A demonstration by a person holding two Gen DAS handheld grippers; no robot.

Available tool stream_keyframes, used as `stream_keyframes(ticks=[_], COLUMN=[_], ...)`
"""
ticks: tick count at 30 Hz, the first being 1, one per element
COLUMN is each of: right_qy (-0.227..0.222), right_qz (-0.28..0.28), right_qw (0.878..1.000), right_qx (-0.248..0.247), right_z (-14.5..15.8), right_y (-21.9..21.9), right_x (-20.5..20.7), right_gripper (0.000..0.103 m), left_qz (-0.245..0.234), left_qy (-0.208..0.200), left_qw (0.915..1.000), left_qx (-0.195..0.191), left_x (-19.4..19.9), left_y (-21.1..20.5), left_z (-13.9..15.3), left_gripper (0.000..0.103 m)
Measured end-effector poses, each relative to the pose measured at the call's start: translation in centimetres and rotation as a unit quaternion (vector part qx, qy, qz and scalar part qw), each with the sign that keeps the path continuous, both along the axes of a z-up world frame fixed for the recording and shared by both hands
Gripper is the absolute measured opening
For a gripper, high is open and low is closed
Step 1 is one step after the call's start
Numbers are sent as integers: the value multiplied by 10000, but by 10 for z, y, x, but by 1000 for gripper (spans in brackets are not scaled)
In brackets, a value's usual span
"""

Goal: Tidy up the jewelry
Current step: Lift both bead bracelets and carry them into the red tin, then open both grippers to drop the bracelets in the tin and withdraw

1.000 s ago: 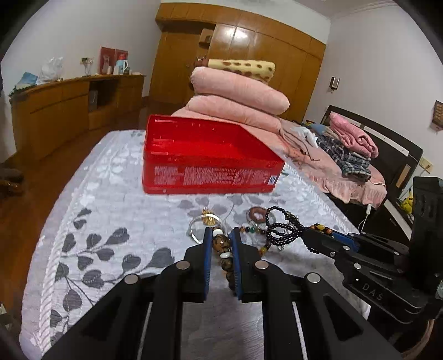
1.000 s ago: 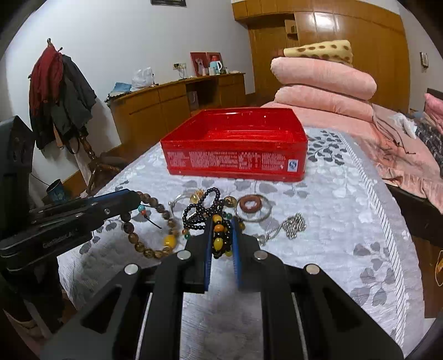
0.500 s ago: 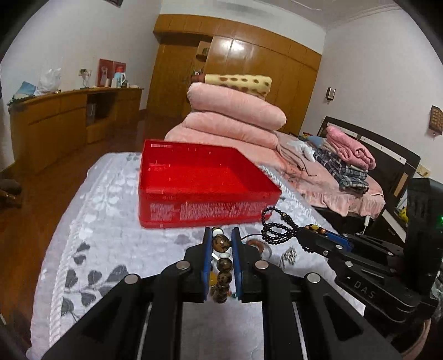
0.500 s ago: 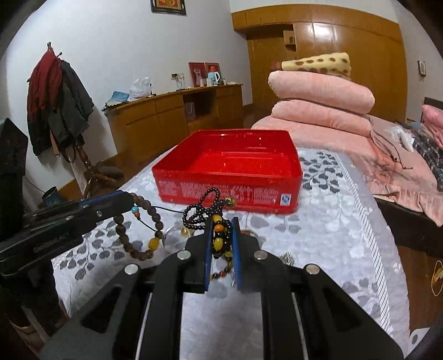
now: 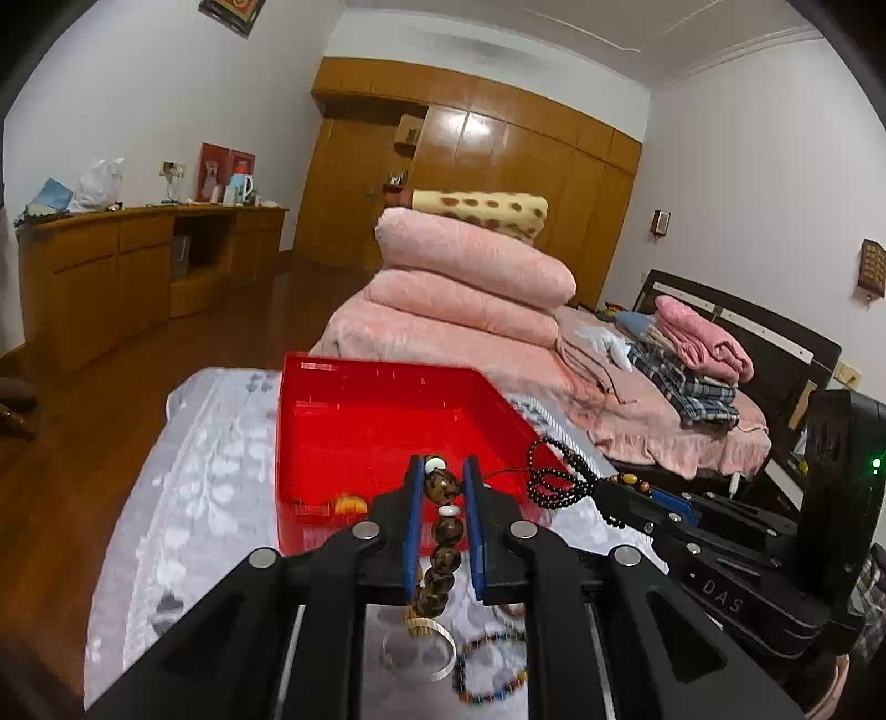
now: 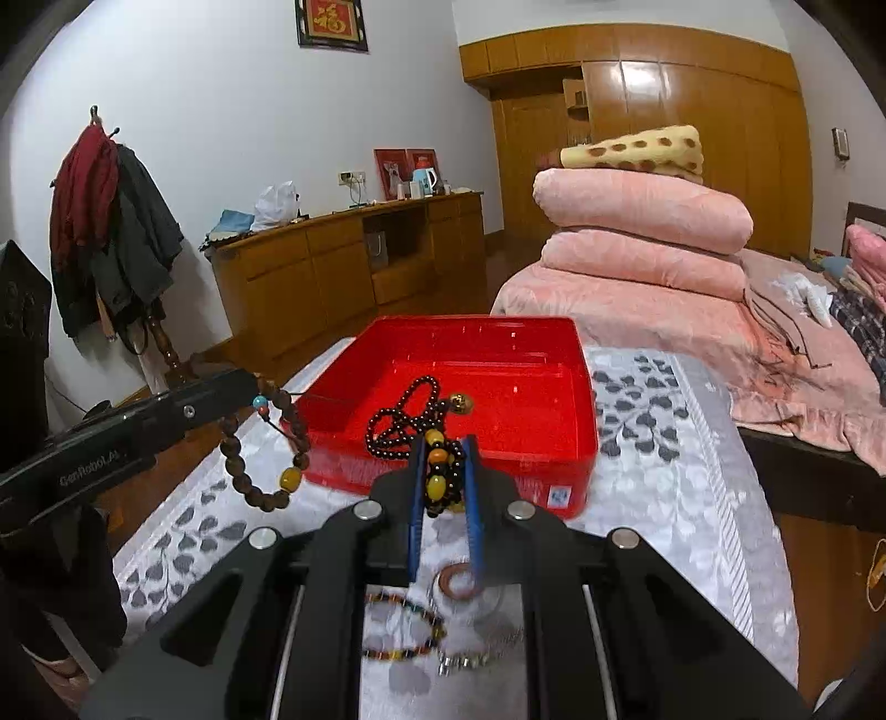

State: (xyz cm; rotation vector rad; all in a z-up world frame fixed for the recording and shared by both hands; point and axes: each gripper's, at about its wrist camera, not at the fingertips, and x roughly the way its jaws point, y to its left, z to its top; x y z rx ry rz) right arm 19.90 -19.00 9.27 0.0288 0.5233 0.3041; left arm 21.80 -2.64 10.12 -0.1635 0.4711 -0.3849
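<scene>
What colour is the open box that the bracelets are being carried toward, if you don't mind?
The box is bright red, clearest in the right wrist view.

Your readable text: "DAS" in pale letters on right gripper [image 5: 626, 490] body, seen from left wrist view; "GenRobot.AI"-like lettering, partly blurred, on left gripper [image 6: 243, 382] body, from right wrist view; gold character 福 on framed red wall hanging [image 6: 331, 23]; print on red box [image 6: 559, 494] label too small to read

pink quilts [image 5: 470, 277] stacked on bed, wood cabinet [image 6: 343, 266], coats [image 6: 105, 221] hung.
</scene>
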Motion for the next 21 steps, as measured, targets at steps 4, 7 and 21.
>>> stream_keyframes(ticks=[4,7,21], right_qy=[12,56,411], right_qz=[30,12,-201], right_qw=[9999,9998,9987], right_qx=[125,209,218], right_z=[6,10,-12], right_y=[-2,-4,-2], right_x=[21,40,101], right_gripper=[11,11,11], left_qz=[18,4,230], left_qy=[-53,-49,318], left_qw=[9999,9998,9992], left_qx=[-120,-183,53], left_x=[19,33,96], left_y=[2,3,-6], left_z=[8,10,-19], left_gripper=[14,14,14])
